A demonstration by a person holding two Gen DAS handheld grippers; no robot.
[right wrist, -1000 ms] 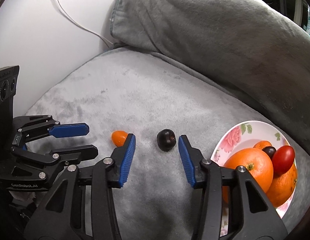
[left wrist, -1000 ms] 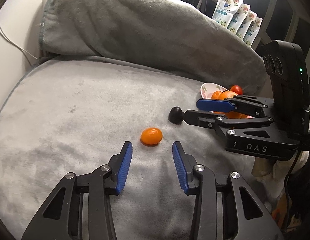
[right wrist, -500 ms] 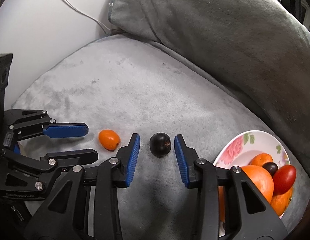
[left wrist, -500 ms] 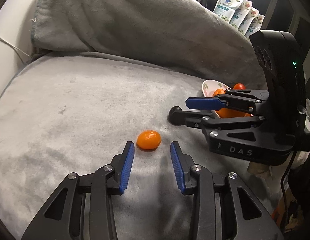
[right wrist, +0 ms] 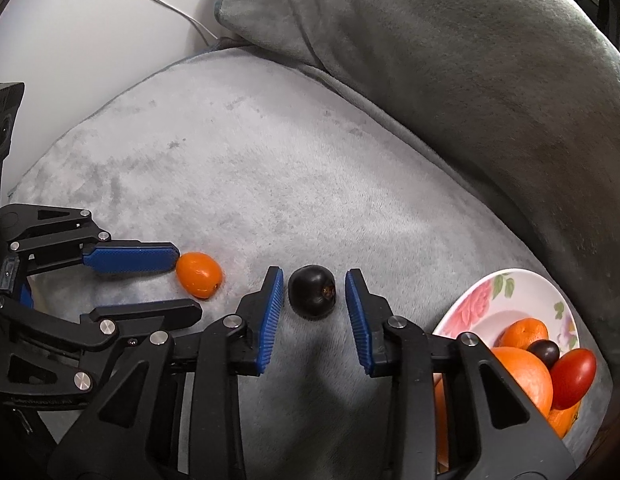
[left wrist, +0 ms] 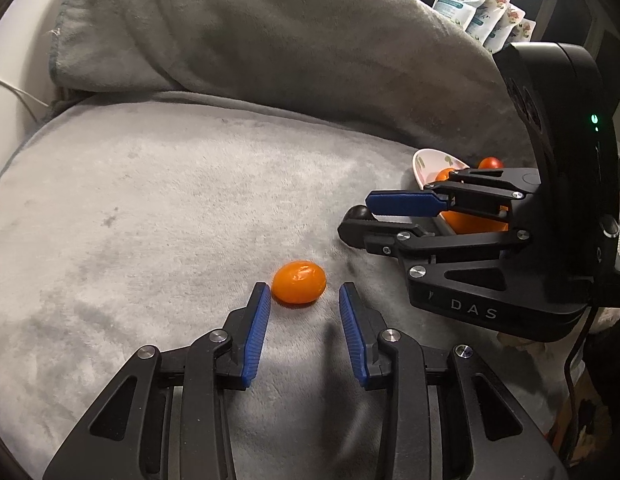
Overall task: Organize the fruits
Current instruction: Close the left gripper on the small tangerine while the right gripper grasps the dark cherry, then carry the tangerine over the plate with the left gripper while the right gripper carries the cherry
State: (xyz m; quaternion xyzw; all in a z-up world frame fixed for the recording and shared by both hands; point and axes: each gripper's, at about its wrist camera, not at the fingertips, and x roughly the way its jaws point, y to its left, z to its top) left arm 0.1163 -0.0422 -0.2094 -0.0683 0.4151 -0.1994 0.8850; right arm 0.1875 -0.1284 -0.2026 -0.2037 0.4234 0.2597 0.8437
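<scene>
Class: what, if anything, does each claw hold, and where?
Nothing yet. The right claw is closing around the dark fruit; the left claw nears the orange fruit.

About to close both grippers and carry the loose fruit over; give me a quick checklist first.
1. Small orange fruit between left gripper tips: ok, only at tips.
2. Dark fruit between right gripper pads: ok; jaws closing.
3. Pads pressing fruit: not ok, gaps on both.
4. Grippers clear of each other: ok, close.
5. Room on floral plate: ok, near side bare.
</scene>
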